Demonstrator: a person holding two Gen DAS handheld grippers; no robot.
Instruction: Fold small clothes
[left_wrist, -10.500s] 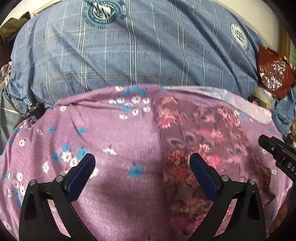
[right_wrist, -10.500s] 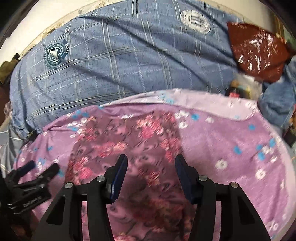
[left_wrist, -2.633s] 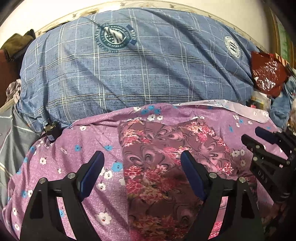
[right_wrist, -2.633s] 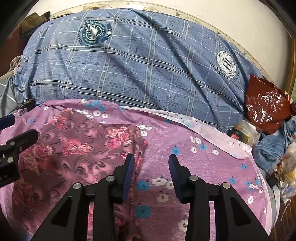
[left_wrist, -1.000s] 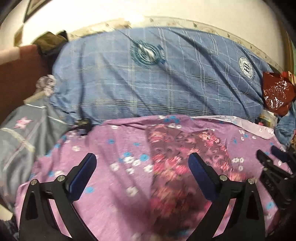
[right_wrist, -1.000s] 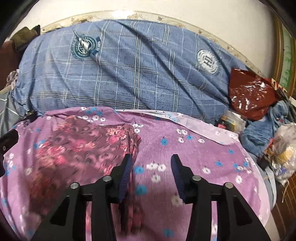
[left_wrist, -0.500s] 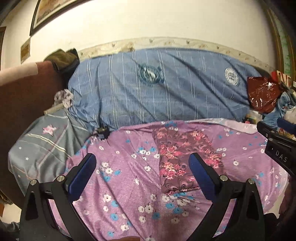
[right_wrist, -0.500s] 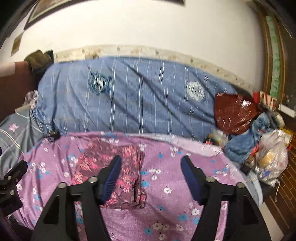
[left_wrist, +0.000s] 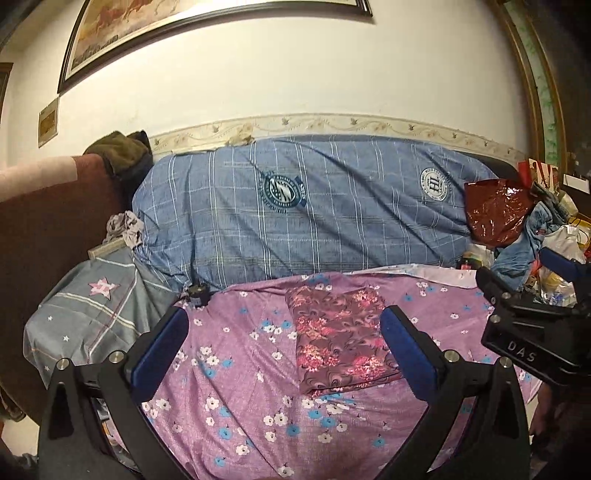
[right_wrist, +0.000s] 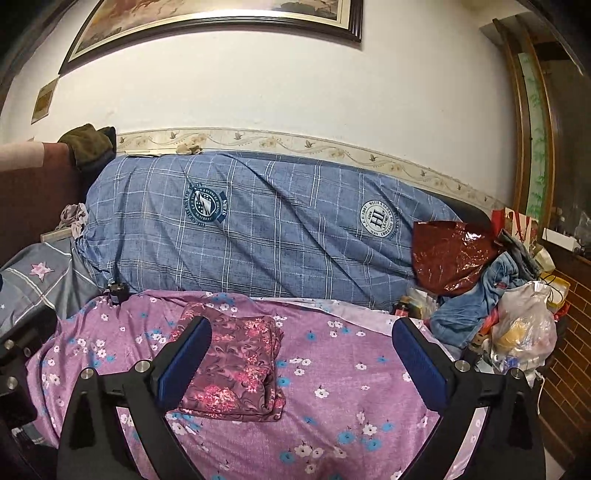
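A maroon garment with pink flowers (left_wrist: 338, 338) (right_wrist: 232, 363) lies folded into a flat rectangle on the purple flowered sheet (left_wrist: 240, 354) (right_wrist: 351, 373). My left gripper (left_wrist: 284, 343) hangs open above and in front of the sheet, nothing between its blue pads. My right gripper (right_wrist: 301, 354) is held back from the garment too, its jaws opening wide and empty; its left pad overlaps the garment's near left corner in the picture only. The right gripper's body (left_wrist: 532, 325) shows at the right edge of the left wrist view.
A long blue checked bolster (left_wrist: 306, 218) (right_wrist: 258, 229) lies against the wall behind the sheet. A grey star-print cushion (left_wrist: 85, 314) sits at left. At right are a dark red foil bag (right_wrist: 450, 254), blue clothes (right_wrist: 476, 302) and a plastic bag (right_wrist: 524, 325).
Both grippers have pulled back and risen away from the folded garment, so the wall and framed picture now show. The right gripper's jaws have spread from narrow to wide.
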